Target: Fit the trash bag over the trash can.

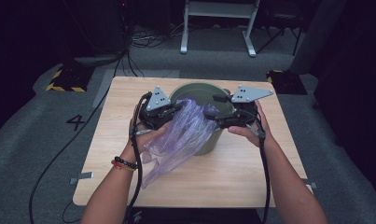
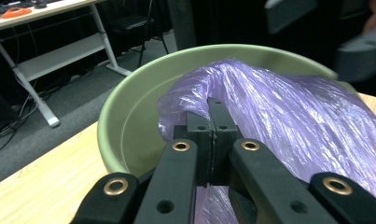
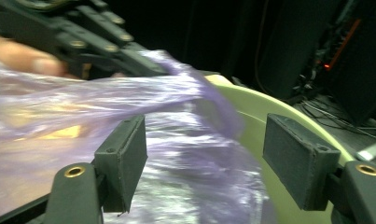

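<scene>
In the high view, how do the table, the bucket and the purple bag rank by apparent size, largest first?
1. Table, clearly largest.
2 and 3. Purple bag and bucket look alike; the bag hides part of the bucket, so I do not rank them.

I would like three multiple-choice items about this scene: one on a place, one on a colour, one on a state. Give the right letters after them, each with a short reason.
1. Where does the green bucket stand?
A. on the wooden table
B. on the grey floor
C. on a chair

2. What colour is the plastic bag?
A. yellow
B. purple
C. black

3. How do the jaws of the right tool stand?
A. shut on the bucket's rim
B. shut on the bag
C. open, with the pads apart

Right letters: A, B, C.
1 A: the high view shows the bucket on the table top, toward the far edge.
2 B: the bag is see-through purple in all views.
3 C: the right gripper view shows a wide gap between the pads, while the left tool is shut on the bag.
</scene>
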`<action>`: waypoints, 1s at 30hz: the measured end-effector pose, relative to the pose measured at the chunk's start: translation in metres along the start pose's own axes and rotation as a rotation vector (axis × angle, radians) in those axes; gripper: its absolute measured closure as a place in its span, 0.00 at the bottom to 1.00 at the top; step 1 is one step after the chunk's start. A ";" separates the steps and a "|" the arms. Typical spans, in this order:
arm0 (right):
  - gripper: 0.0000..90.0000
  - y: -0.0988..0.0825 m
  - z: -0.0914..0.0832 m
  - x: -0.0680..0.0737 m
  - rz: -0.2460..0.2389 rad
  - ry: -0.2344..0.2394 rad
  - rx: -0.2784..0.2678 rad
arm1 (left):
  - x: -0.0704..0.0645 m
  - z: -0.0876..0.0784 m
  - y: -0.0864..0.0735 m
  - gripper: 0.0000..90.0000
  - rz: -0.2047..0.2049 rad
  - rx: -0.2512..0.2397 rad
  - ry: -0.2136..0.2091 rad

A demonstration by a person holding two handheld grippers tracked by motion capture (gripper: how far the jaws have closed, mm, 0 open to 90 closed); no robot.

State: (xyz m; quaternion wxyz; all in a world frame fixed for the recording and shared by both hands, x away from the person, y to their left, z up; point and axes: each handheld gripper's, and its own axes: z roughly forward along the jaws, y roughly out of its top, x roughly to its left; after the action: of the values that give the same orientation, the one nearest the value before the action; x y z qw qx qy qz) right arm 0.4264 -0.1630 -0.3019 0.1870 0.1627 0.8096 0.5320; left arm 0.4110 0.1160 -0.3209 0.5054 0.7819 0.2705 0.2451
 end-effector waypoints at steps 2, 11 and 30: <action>0.34 0.001 0.000 0.003 -0.019 0.002 0.005 | 0.004 0.003 0.000 1.00 -0.007 0.006 0.021; 0.43 0.003 -0.004 -0.007 -0.038 -0.219 0.069 | 0.018 0.011 -0.005 1.00 -0.066 0.025 0.055; 0.81 -0.009 0.032 0.016 -0.067 0.102 0.149 | 0.011 0.033 0.018 0.98 -0.043 0.072 0.086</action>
State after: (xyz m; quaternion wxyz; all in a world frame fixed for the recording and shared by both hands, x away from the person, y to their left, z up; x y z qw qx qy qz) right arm 0.4264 -0.1335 -0.3239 0.1507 0.1214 0.8604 0.4714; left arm 0.4437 0.0951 -0.3151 0.4700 0.7824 0.3171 0.2576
